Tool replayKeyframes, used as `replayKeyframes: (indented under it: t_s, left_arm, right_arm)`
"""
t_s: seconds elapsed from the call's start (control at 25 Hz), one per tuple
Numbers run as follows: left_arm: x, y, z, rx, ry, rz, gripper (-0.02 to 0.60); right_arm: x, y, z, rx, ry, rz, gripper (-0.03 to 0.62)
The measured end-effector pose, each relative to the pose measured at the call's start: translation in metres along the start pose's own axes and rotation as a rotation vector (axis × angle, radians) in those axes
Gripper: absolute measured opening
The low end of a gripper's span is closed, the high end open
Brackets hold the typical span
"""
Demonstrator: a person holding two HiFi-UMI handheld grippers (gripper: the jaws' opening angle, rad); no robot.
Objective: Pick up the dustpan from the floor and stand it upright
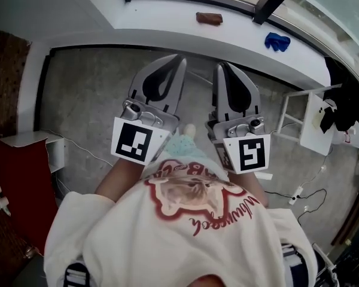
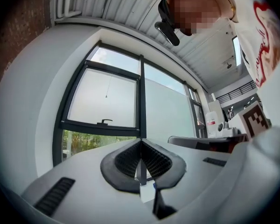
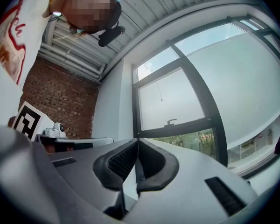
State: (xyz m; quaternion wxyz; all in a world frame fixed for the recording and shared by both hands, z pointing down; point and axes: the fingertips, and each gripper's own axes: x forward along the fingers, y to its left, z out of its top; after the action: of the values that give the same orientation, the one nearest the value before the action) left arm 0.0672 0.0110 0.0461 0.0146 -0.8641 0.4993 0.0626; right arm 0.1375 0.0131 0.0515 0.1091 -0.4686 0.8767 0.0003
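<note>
No dustpan shows in any view. In the head view my left gripper (image 1: 179,58) and right gripper (image 1: 219,66) are held side by side in front of the person's torso, over the grey concrete floor (image 1: 90,100), pointing at the window wall. Each has its jaws closed tip to tip with nothing between them. The left gripper view shows the left gripper (image 2: 141,142) with pads meeting, aimed at a dark-framed window (image 2: 141,97). The right gripper (image 3: 138,140) is likewise shut and empty before the window (image 3: 196,101).
A white sill runs along the far wall with a brown object (image 1: 209,18) and a blue cloth (image 1: 277,40) on it. A white stand (image 1: 314,121) is at the right, a power strip with cables (image 1: 296,195) below it, a white box (image 1: 48,145) and red panel (image 1: 12,184) at the left.
</note>
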Motion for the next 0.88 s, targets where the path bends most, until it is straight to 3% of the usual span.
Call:
replayKeyframes:
  t_s: [0.32, 0.6, 0.72, 0.88]
  left_arm:
    - [0.042, 0.059, -0.025, -0.031, 0.007, -0.004, 0.02]
    - [0.092, 0.129, -0.043, -0.023, 0.026, -0.032, 0.02]
    - [0.11, 0.155, -0.064, -0.011, 0.06, -0.057, 0.02]
    - [0.134, 0.178, -0.092, -0.054, 0.089, -0.038, 0.02]
  right_arm:
    - [0.058, -0.022, -0.027, -0.022, 0.007, -0.03, 0.025]
    - [0.146, -0.036, -0.045, -0.016, 0.009, -0.068, 0.025]
    - [0.179, -0.04, -0.06, -0.03, 0.002, -0.076, 0.025]
    - [0.205, -0.05, -0.088, -0.021, 0.053, -0.066, 0.025]
